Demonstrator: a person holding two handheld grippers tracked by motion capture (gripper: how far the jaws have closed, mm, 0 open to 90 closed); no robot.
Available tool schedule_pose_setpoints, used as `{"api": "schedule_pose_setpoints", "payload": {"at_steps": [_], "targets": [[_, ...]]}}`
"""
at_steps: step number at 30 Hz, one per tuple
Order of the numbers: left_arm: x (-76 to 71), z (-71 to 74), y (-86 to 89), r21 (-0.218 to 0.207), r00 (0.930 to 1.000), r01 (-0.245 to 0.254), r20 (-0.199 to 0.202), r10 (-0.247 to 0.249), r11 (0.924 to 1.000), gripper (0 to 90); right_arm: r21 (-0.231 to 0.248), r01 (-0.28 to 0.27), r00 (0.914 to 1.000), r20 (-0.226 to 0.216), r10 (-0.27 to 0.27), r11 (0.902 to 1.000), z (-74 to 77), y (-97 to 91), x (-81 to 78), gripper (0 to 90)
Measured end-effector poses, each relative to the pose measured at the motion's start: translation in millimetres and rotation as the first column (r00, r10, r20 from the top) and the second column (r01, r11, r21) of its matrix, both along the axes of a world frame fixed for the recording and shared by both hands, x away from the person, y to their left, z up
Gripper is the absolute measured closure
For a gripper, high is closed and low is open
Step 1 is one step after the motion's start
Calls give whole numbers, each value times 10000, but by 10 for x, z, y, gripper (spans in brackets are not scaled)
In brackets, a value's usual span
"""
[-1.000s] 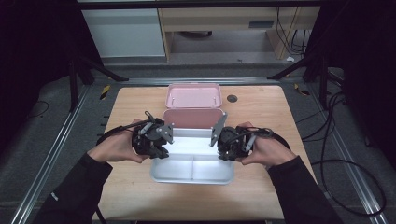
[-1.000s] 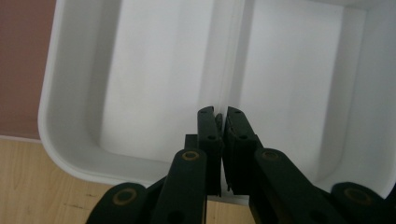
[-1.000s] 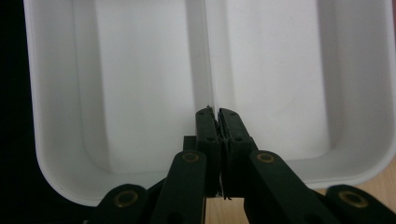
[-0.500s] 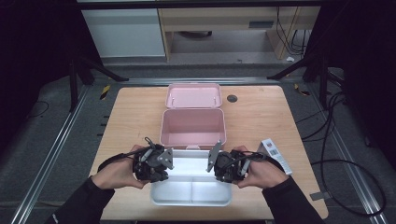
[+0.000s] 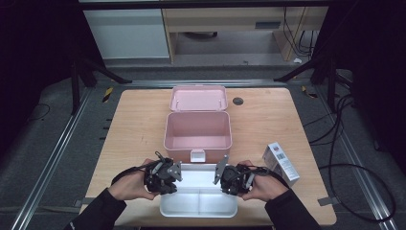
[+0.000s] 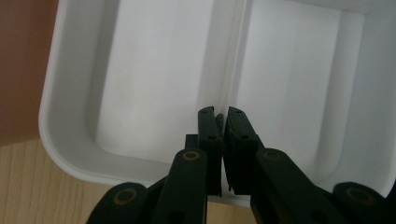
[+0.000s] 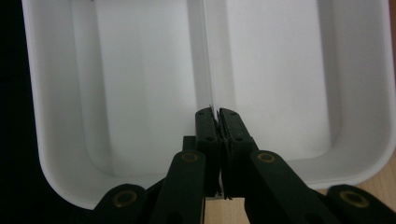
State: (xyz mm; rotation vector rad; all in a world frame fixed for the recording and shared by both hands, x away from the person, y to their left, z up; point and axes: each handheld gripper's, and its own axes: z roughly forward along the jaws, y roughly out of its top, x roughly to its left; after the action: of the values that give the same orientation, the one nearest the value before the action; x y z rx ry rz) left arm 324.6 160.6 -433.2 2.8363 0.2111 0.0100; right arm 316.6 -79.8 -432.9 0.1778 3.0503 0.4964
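A white two-compartment tray (image 5: 198,203) sits low over the table's near edge, in front of an open pink box (image 5: 197,129). My left gripper (image 5: 165,176) is at the tray's left side and my right gripper (image 5: 230,178) at its right side. In the left gripper view the tray (image 6: 140,93) lies under the left gripper (image 6: 218,114), whose jaws are pinched on the thin middle divider. The right gripper view has the tray (image 7: 130,84) and the right gripper (image 7: 216,113) shut on the same divider. Both compartments are empty.
The pink box's lid (image 5: 198,98) lies folded back behind it, and the box is empty. A small white carton (image 5: 280,163) lies on the wooden table (image 5: 129,129) just right of my right hand. A dark round hole (image 5: 238,101) sits near the far edge.
Both hands have carried the tray from over the pink box toward the near edge and lowered it. The pink box's inside and the carton have come into view.
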Motion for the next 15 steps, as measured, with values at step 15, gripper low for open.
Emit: {"api": "schedule_pose_setpoints", "payload": {"at_steps": [15], "targets": [[109,-448,-42,634,9990,-84,-425,111,9980,854,-1,335,9991,-271,-335,9994,-495,52,140,856]]}}
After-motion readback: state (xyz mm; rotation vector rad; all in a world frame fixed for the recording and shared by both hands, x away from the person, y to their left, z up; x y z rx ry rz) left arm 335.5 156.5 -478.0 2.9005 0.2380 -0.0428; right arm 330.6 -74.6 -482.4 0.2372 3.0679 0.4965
